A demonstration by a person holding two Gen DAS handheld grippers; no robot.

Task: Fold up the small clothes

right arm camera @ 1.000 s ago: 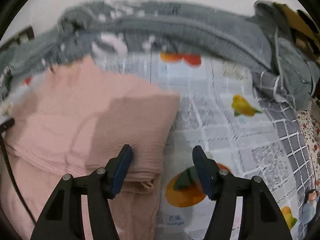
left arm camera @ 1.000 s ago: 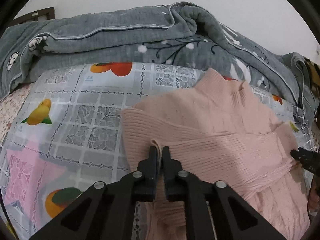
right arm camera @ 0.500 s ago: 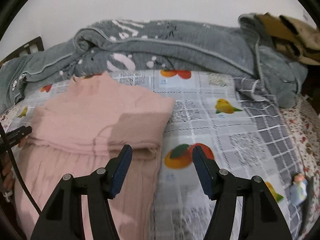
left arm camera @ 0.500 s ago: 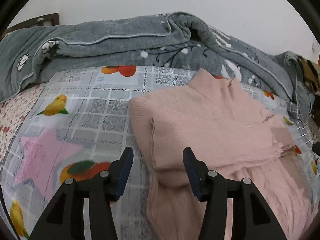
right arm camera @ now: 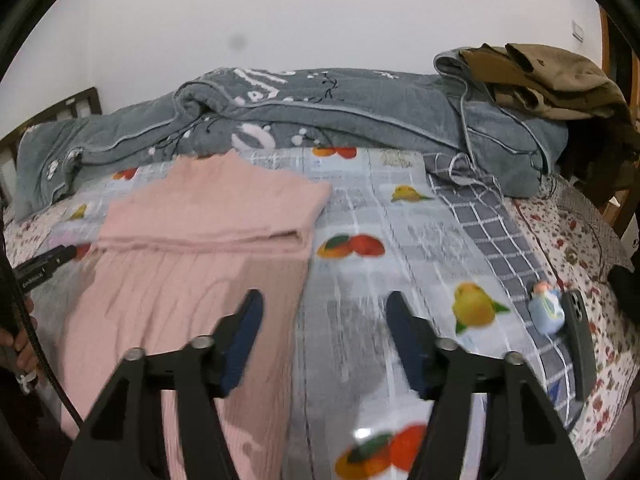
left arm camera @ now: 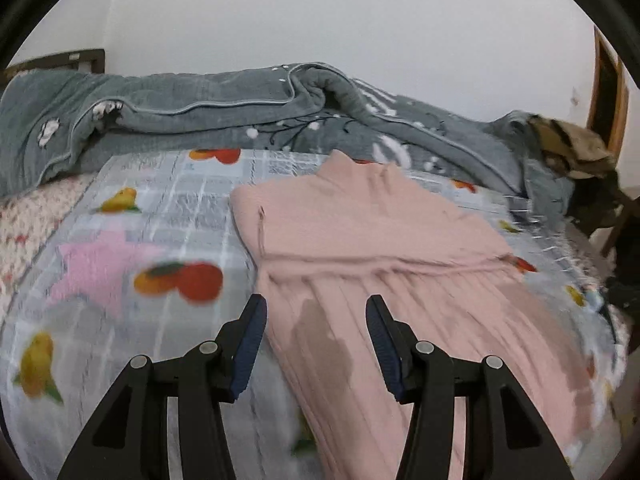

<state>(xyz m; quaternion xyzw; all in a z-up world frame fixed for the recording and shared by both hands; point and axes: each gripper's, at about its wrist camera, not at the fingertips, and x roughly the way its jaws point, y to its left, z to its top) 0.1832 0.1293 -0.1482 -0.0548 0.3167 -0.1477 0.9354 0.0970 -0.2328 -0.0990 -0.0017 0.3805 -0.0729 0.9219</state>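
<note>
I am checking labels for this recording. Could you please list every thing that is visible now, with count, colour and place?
sweater: one, pink, sleeves folded across, flat on the sheet
sheet: one, grey checks with fruit prints, covers the bed
blanket: one, grey, bunched at the far side
brown garment: one, on the blanket's right end
phone: one, dark, near the bed's right edge
small figure: one, pale blue, beside the phone
left gripper: black, open, over the sweater's lower part
right gripper: black, open, at the sweater's right edge
</note>
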